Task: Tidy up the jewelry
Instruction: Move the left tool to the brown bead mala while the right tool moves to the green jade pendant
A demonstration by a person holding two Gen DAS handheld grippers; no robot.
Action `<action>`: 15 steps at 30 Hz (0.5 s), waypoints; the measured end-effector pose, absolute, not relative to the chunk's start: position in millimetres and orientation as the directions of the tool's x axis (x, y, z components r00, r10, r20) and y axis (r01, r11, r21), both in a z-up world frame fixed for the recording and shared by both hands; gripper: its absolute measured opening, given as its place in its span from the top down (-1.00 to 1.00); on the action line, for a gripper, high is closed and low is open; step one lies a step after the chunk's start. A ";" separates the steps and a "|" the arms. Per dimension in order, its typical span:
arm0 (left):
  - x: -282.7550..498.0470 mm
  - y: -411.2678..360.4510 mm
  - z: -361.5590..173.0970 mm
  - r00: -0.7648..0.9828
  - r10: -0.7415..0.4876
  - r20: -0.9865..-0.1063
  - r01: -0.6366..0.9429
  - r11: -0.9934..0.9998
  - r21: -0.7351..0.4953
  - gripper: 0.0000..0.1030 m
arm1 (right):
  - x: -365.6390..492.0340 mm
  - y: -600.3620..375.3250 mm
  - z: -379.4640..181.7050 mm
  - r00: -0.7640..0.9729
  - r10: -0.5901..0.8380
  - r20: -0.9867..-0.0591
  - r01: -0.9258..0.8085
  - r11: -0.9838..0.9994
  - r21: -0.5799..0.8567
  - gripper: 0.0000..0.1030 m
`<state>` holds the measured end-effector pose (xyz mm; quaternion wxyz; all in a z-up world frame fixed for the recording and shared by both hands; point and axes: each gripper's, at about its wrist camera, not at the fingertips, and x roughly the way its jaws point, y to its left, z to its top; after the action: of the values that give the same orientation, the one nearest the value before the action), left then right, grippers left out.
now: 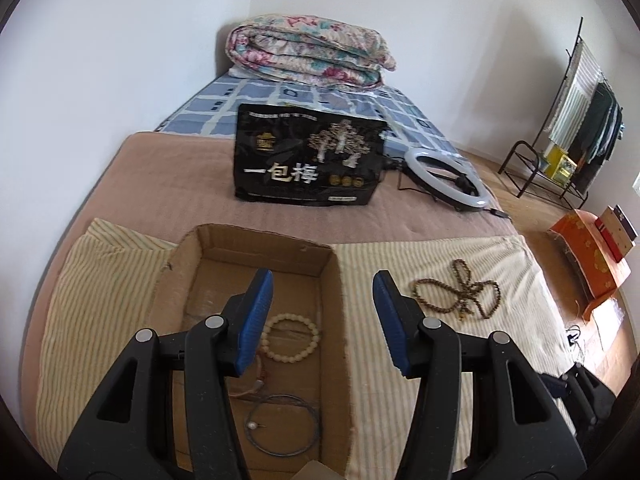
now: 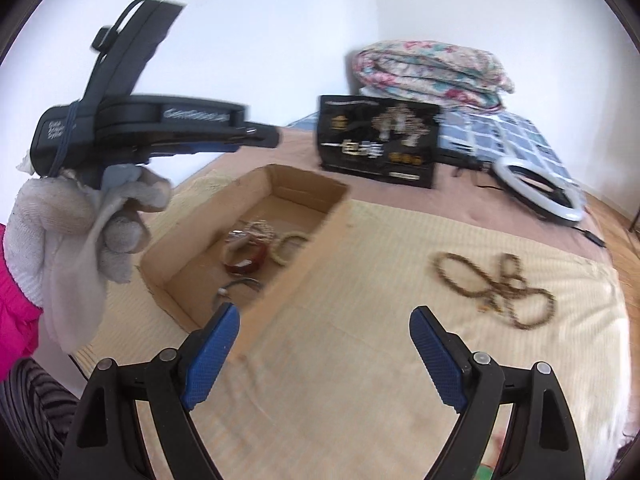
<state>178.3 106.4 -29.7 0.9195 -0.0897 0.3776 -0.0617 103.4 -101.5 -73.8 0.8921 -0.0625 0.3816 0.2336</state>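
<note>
A shallow cardboard box [image 1: 334,276] [image 2: 316,216] lies on a striped cloth on the bed. Inside it are a cream bead bracelet [image 1: 291,339] [image 2: 291,246], a thin wire hoop with a pearl [image 1: 284,426] [image 2: 240,285] and a red-brown bangle [image 2: 245,261]. A long brown bead necklace [image 1: 456,290] [image 2: 500,290] lies on the cloth to the right of the box. My left gripper [image 1: 322,320] is open and empty above the box's right part; it shows from the side in the right wrist view [image 2: 256,136]. My right gripper [image 2: 324,344] is open and empty above the cloth, by the box's near corner.
A black printed bag [image 1: 310,160] [image 2: 378,140] and a white ring light [image 1: 446,176] [image 2: 538,192] lie farther back on the bed. A folded floral quilt [image 1: 308,52] sits at the head. A clothes rack [image 1: 560,140] and an orange box [image 1: 592,260] stand on the floor at right.
</note>
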 end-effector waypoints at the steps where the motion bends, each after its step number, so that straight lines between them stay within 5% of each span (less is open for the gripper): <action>1: 178.0 101.1 -29.6 0.704 -0.189 -0.684 0.057 0.976 -0.211 -0.03 | 103.6 -110.5 -73.6 0.604 0.360 -0.711 -0.450 0.890 0.068 -0.72; 9: 174.4 53.2 -31.0 0.667 -0.250 -0.702 0.158 0.968 -0.194 -0.05 | 97.5 -204.6 -76.4 0.627 0.266 -0.732 -0.308 0.948 0.080 -0.72; 12: 170.4 37.1 -33.2 0.659 -0.270 -0.702 0.190 0.963 -0.191 -0.31 | 90.6 -234.6 -82.1 0.618 0.235 -0.750 -0.274 0.959 0.075 -0.72; 15: 167.1 21.4 -36.6 0.646 -0.294 -0.704 0.224 0.955 -0.194 -0.32 | 83.2 -259.3 -94.5 0.587 0.222 -0.779 -0.252 0.964 0.085 -0.72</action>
<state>167.1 21.4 -36.6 0.9061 -0.0443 0.3956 -0.1431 83.2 -259.3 -94.5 0.8905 -0.0173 0.4347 0.1332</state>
